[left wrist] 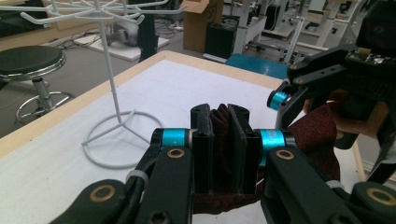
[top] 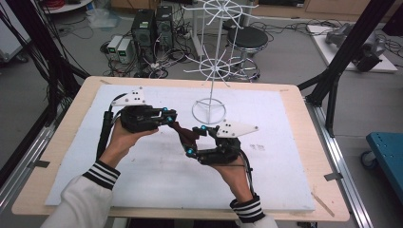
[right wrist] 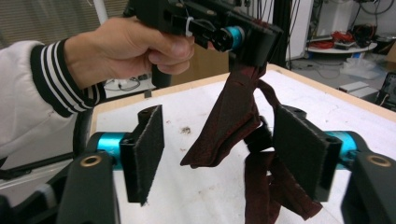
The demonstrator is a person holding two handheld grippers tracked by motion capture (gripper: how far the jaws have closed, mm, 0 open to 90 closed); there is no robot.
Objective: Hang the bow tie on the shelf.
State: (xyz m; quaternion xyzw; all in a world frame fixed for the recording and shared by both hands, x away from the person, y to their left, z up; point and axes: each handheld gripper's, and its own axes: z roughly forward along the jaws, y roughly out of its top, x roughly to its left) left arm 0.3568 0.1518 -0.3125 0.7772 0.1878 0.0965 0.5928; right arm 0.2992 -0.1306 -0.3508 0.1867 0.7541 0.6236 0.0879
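High view: left gripper [top: 167,116] clamped on a dark red cloth [top: 183,132], held above the table [top: 294,142] near a white rack [top: 209,71]; right gripper [top: 196,140] at its other end — hanging not yet done.

Left gripper view: jaws shut tight on cloth folds [left wrist: 223,140].

Right gripper view: jaws part open around the dangling cloth [right wrist: 233,121], pads [right wrist: 148,149] not pressing — cloth's shape unclear.

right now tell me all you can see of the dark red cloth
The dark red cloth is a soft, limp, knit-looking strip, crumpled and folded. The left gripper is shut on its upper end, so it hangs above the white mat. Its lower folds dangle between the right gripper's open jaws, against the right-hand pad.
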